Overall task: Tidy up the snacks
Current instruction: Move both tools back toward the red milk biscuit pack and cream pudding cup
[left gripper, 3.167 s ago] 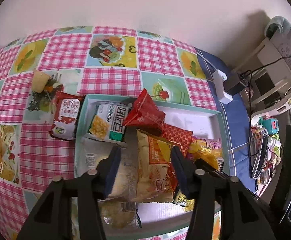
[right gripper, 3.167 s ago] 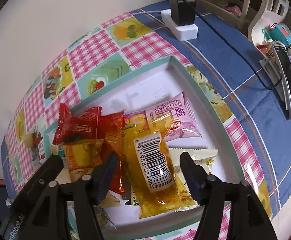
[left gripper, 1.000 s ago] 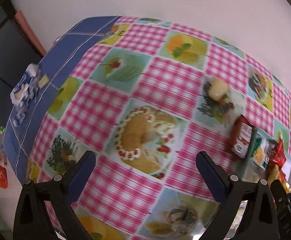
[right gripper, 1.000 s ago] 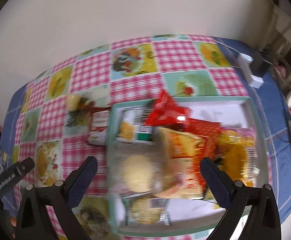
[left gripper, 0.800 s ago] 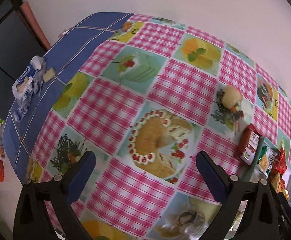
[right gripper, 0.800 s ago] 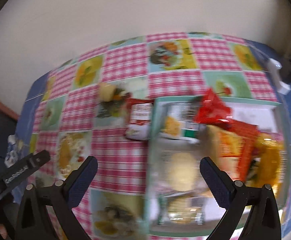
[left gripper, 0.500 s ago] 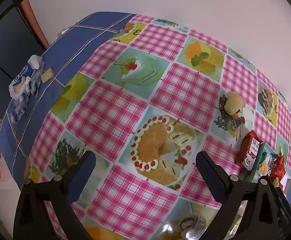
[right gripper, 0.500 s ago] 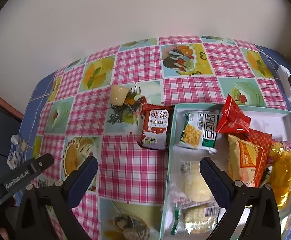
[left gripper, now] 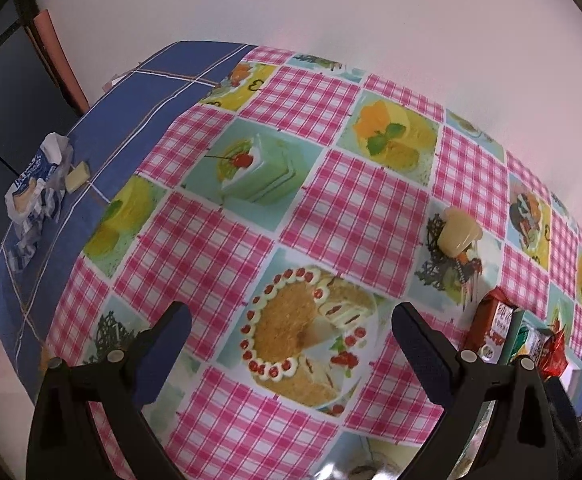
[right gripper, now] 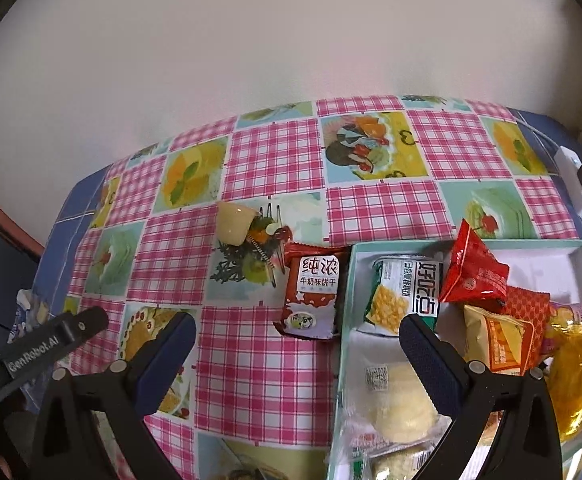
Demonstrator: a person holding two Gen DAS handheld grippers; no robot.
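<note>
A teal-rimmed white tray (right gripper: 349, 280) at the right holds several snack packets: a green-and-white one (right gripper: 405, 294), a red pouch (right gripper: 473, 274), an orange bag (right gripper: 499, 338), a yellow packet (right gripper: 575, 376) and clear-wrapped buns (right gripper: 399, 400). A red milk-biscuit packet (right gripper: 311, 296) lies on the cloth just left of the tray, also seen at the right in the left wrist view (left gripper: 495, 326). A pale jelly cup (right gripper: 233, 224) lies further back (left gripper: 457, 234). My right gripper (right gripper: 297, 354) hangs open above the cloth and tray edge. My left gripper (left gripper: 289, 344) is open over the bare cloth.
A pink checked cloth with cake pictures (left gripper: 331, 216) covers a blue table. A crumpled blue-white wrapper (left gripper: 37, 184) lies at the left edge. A white power strip with a black plug (right gripper: 575, 184) sits at the back right. A wall stands behind.
Both grippers have opened wide and left the tray. The left one swung left over the bare cloth. The right one backed off leftward, bringing the biscuit packet and jelly cup into view.
</note>
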